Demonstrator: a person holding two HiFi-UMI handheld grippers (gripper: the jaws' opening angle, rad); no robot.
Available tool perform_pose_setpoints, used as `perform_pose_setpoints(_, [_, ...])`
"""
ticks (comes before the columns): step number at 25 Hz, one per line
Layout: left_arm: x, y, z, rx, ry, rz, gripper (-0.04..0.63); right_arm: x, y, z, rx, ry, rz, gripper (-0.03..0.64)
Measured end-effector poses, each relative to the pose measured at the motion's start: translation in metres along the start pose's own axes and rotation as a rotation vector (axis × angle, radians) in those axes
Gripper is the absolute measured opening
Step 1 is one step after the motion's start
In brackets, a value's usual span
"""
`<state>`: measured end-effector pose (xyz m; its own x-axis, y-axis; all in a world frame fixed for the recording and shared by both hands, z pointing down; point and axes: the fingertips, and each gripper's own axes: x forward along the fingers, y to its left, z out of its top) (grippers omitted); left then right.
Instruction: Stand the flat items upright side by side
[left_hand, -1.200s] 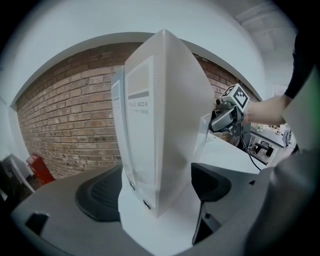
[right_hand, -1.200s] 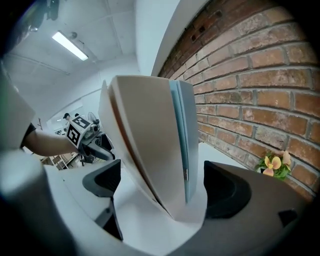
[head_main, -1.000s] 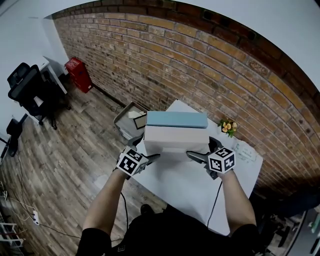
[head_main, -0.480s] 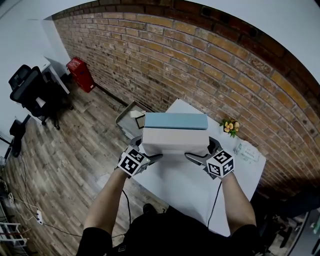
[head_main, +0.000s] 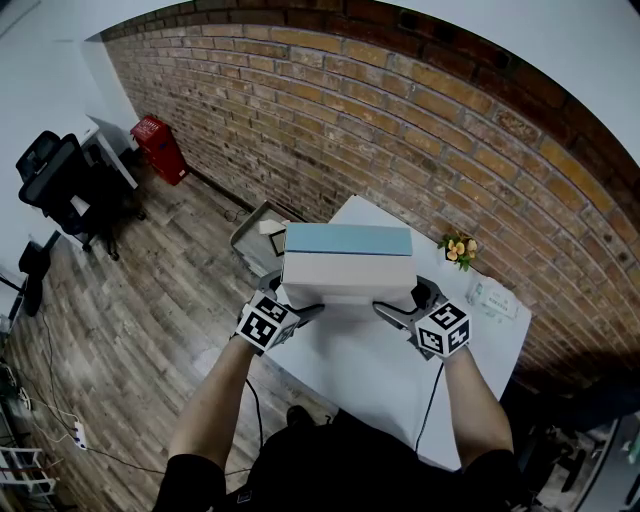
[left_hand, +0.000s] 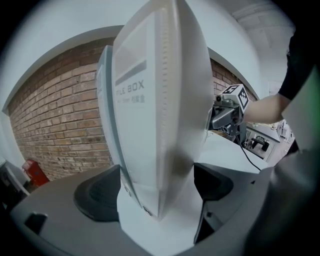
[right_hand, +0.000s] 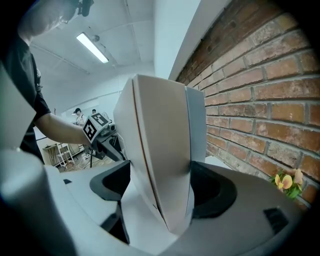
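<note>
Two flat file boxes stand upright side by side on the white table (head_main: 375, 385): a white file box (head_main: 348, 272) nearer me and a blue file box (head_main: 348, 240) behind it. My left gripper (head_main: 305, 312) is at their left end. In the left gripper view its pads (left_hand: 95, 197) sit against both sides of the pair (left_hand: 160, 100). My right gripper (head_main: 387, 312) straddles the right end. Its jaws are closing with the white box (right_hand: 160, 150) and the blue box (right_hand: 196, 125) between them, and a sliver of table shows beside the left pad.
A small pot of flowers (head_main: 458, 252) and a white card (head_main: 495, 298) sit at the table's far right by the brick wall. On the floor to the left are a grey bin (head_main: 255, 238), a red canister (head_main: 160, 150) and black office chairs (head_main: 60, 180).
The pair of boxes has shifted slightly left and away in the head view. Both grippers have stayed at the box ends.
</note>
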<state>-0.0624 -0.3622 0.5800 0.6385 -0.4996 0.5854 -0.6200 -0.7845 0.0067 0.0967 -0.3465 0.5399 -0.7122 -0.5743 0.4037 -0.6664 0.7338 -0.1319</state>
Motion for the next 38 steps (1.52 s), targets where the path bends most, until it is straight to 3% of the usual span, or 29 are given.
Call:
perform_pose_setpoints(6, [-0.001,-0.002,-0.003,-0.006,-0.002,0.0,0.471,-0.002,0.003,-0.002,-0.005,0.002,-0.006,0.387])
perform_pose_setpoints(19, [-0.036,0.009,-0.005,-0.105,-0.059,0.056,0.471,-0.025,-0.008,-0.004,0.096,-0.023,-0.025,0.414])
perform_pose_setpoints(30, [-0.103,0.011,-0.027,-0.202,-0.165,0.119,0.46,-0.048,0.002,0.004,0.283,-0.141,-0.224,0.414])
perform_pose_setpoints(38, [-0.136,-0.006,-0.028,-0.184,-0.238,0.139,0.38,-0.064,0.031,-0.004,0.319,-0.161,-0.353,0.408])
